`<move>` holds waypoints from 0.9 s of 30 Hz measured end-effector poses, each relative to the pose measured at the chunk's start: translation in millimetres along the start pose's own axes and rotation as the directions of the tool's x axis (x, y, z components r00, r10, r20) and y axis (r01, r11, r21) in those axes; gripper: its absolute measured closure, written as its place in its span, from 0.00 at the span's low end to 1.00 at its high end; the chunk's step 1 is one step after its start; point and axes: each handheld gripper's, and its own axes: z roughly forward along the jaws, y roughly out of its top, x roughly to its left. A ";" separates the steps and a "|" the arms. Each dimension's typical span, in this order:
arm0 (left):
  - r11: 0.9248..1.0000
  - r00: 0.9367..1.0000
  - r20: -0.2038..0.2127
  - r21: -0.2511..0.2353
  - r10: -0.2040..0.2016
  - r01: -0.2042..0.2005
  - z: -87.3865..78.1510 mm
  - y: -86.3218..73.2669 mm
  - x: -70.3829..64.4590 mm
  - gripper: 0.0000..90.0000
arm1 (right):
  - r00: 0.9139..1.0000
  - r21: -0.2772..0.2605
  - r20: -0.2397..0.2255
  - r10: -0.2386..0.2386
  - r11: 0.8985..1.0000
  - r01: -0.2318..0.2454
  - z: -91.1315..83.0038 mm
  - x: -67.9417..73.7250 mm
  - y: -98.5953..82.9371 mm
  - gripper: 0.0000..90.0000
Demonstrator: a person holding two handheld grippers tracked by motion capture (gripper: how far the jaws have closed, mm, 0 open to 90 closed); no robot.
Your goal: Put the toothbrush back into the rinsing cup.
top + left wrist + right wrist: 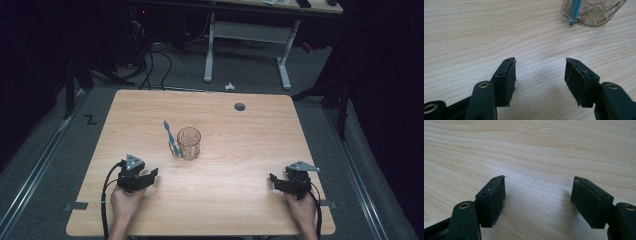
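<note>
Fingers (506,80) of the left gripper (141,178) stand wide apart with nothing between them, and the fingers (495,200) of the right gripper (283,183) are spread just as wide, likewise empty. Both grippers rest low near the front edge of the table (240,150), well apart from each other, each held in a hand coming in from the near side. The glass (189,143) stands upright near the middle of the table, somewhat left of centre, and the toothbrush (171,137) lies flat on the wood with its handle end touching or just beside the foot of the glass on its left side; which of the two I cannot tell. Judging by this, the work has not begun: neither item is gripped, and the left gripper is the nearer, pointed roughly toward the glass. Everything is left to do, presumably picking up the toothbrush and standing it in the glass. The glass is clear, amber-tinted and faceted, probably hard and slippery. The toothbrush is slim blue plastic, lying low, so a pinch grip would need care. Table surface is pale wood-grain laminate, smooth and matt, with a round cable hole (240,106) at the far side. Finger pads appear dark, fibrous and slightly frayed at the edges.
</note>
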 end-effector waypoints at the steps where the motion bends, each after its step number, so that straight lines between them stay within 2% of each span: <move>1: 1.000 1.000 -0.005 -0.002 -0.001 0.001 0.4 -0.5 -0.2 0.47 | 1.000 0.000 0.000 0.000 1.000 0.000 0.0 0.0 0.0 0.31; 12: 0.999 0.998 -0.049 0.015 0.031 -0.030 6.0 -5.8 -3.6 0.45 | 1.000 0.000 0.000 0.000 1.000 0.000 0.0 0.0 0.0 0.31; 27: 1.000 0.998 -0.054 0.021 0.020 -0.019 7.2 -5.2 -4.2 0.38 | 1.000 0.000 0.000 0.000 1.000 0.000 0.0 -0.1 0.0 0.31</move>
